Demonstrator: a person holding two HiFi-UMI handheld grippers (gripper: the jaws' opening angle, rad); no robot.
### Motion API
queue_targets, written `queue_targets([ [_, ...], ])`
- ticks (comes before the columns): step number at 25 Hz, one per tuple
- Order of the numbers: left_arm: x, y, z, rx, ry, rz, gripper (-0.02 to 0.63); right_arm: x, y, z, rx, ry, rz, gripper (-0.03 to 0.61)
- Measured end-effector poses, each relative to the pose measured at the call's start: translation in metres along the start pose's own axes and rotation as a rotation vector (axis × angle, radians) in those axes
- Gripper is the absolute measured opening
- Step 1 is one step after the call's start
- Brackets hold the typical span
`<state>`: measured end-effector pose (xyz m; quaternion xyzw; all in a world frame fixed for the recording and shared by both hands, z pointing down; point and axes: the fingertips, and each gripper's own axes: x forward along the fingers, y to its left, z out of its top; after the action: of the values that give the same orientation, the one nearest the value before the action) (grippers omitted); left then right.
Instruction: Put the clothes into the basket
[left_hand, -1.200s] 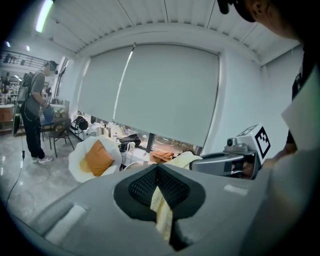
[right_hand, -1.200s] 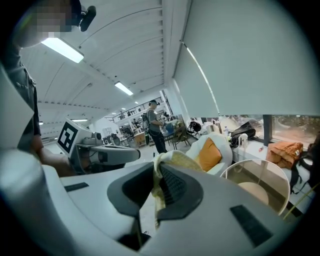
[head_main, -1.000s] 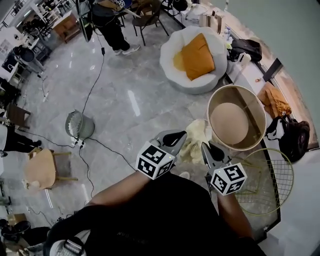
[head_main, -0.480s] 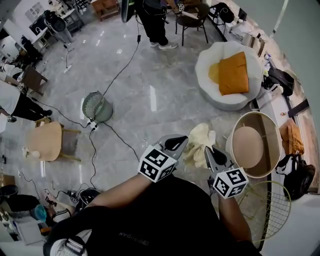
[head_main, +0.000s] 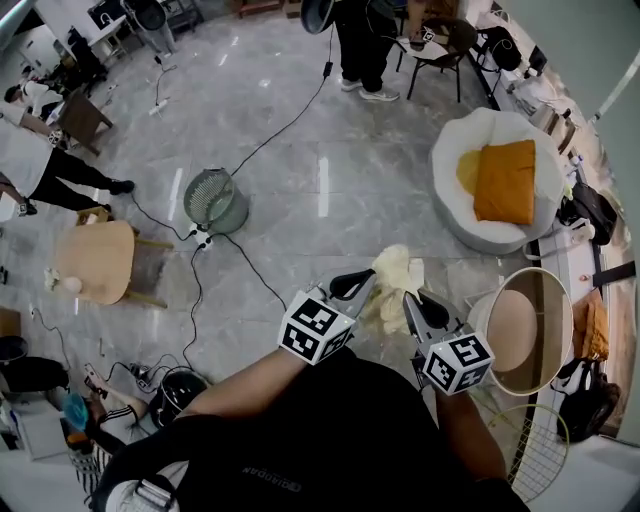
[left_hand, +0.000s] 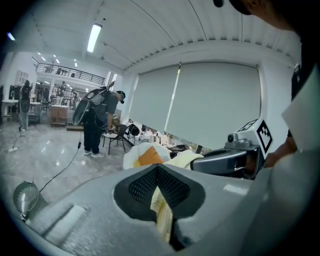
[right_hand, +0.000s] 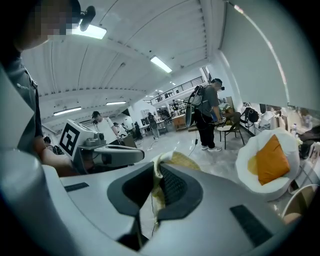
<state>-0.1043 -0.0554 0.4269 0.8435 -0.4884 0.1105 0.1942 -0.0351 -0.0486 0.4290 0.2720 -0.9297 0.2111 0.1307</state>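
Note:
A pale yellow garment (head_main: 395, 281) hangs in the air in front of me, bunched between both grippers. My left gripper (head_main: 352, 289) is shut on its left part, and the cloth (left_hand: 163, 212) is pinched between the dark pads. My right gripper (head_main: 411, 301) is shut on the right part, where a fold (right_hand: 159, 190) is squeezed between the jaws. The round tan basket (head_main: 556, 331) stands on the floor to the right of the grippers, with nothing in it that I can see. In each gripper view the other gripper shows close alongside.
A white beanbag (head_main: 470, 215) with an orange cushion (head_main: 505, 180) lies at the far right. A wire basket (head_main: 540, 455) is at the lower right. A floor fan (head_main: 215, 200) with cables, a small wooden table (head_main: 95, 262) and standing people are on the left and far side.
Both grippers have swung sideways together with the yellow garment still held. In the head view the basket has slid from just beyond the grippers to the right edge, and the fan has come further in.

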Motion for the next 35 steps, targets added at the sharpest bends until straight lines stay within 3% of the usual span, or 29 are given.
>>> queue_targets([
  [12,-0.060,0.163,-0.012,-0.091,0.000,0.187,0.000,0.170,0.044,0.035,0.009,0.071,0.163,0.035],
  [27,-0.101,0.276,-0.004,-0.212,-0.060,0.446,0.000,0.304,0.089,0.077,-0.119,0.167,0.439,0.035],
  [35,-0.084,0.352,0.036,-0.274,-0.090,0.617,0.000,0.391,0.080,0.103,-0.186,0.272,0.625,0.035],
])
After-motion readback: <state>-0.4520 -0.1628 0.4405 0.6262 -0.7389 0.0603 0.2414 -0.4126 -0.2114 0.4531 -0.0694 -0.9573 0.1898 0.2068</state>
